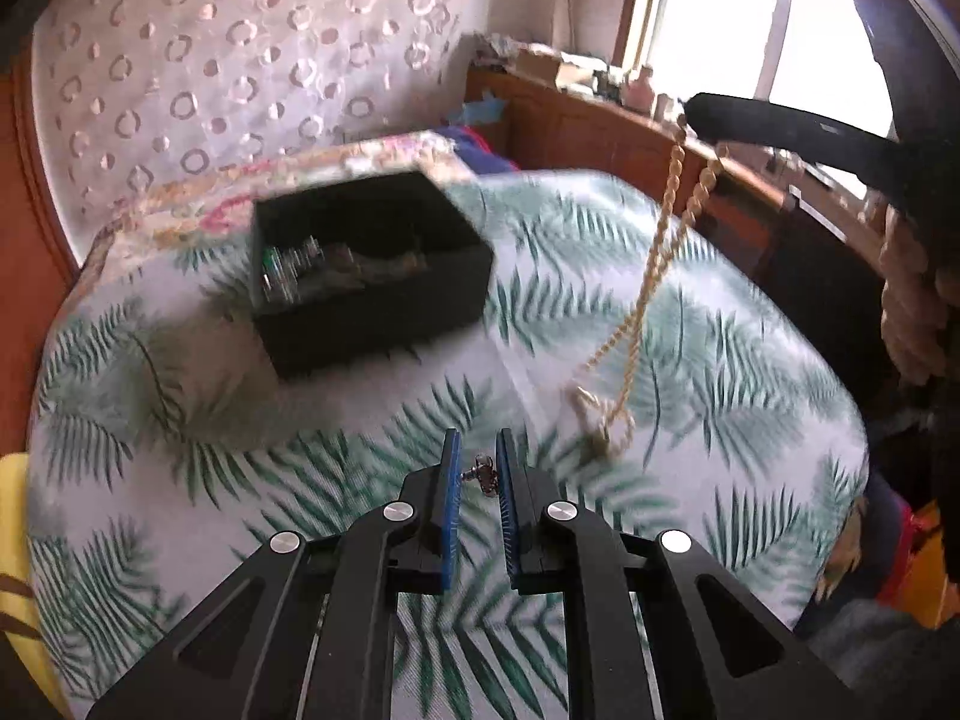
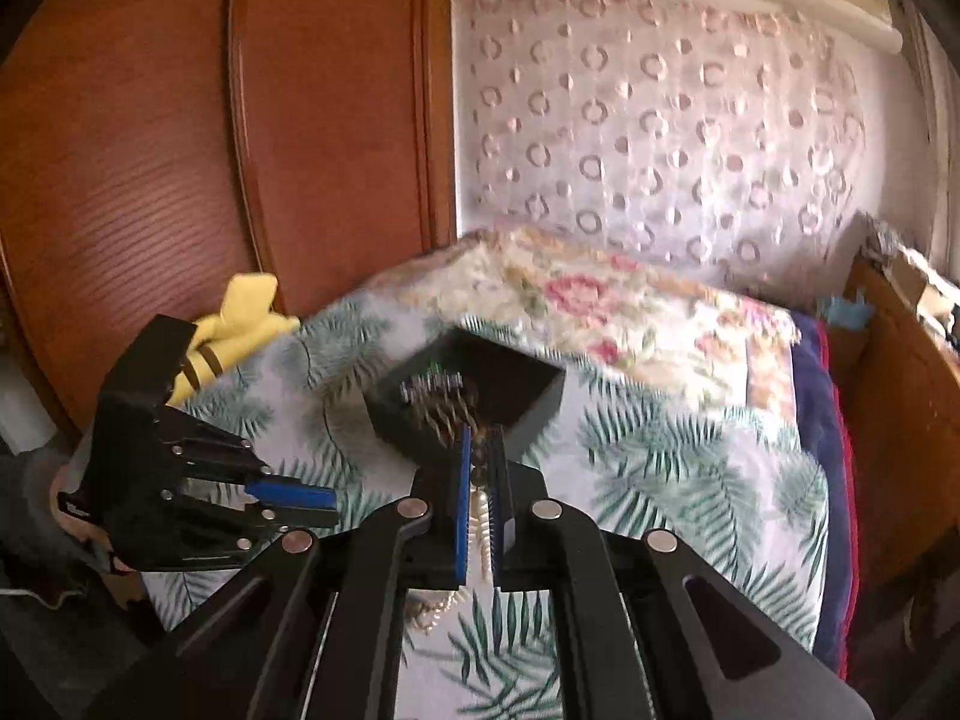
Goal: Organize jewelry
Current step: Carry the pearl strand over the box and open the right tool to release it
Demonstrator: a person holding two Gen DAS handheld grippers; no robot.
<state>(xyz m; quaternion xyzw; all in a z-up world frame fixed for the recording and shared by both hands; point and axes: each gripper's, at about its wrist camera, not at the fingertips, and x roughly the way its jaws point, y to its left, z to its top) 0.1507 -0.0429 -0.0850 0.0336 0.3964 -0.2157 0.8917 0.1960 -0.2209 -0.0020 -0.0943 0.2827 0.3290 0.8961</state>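
A black open box point(image 1: 372, 270) with several pieces of jewelry inside sits on a leaf-print bedcover point(image 1: 690, 372); it also shows in the right wrist view point(image 2: 474, 396). My left gripper point(image 1: 478, 468) is shut on a small silver earring point(image 1: 483, 474), low over the cover in front of the box. My right gripper point(image 2: 478, 456) is shut on a beige pearl necklace point(image 2: 480, 516), held high. In the left wrist view the necklace point(image 1: 654, 264) hangs from the right gripper point(image 1: 696, 114), its lower loop on the cover. The left gripper also shows in the right wrist view point(image 2: 330, 501).
A floral pillow point(image 2: 600, 306) lies behind the box against a dotted curtain point(image 2: 660, 120). A wooden wardrobe point(image 2: 180, 150) stands on the left, with a yellow plush point(image 2: 240, 318) at the bed's edge. A wooden bed frame with clutter point(image 1: 600, 114) runs under the window.
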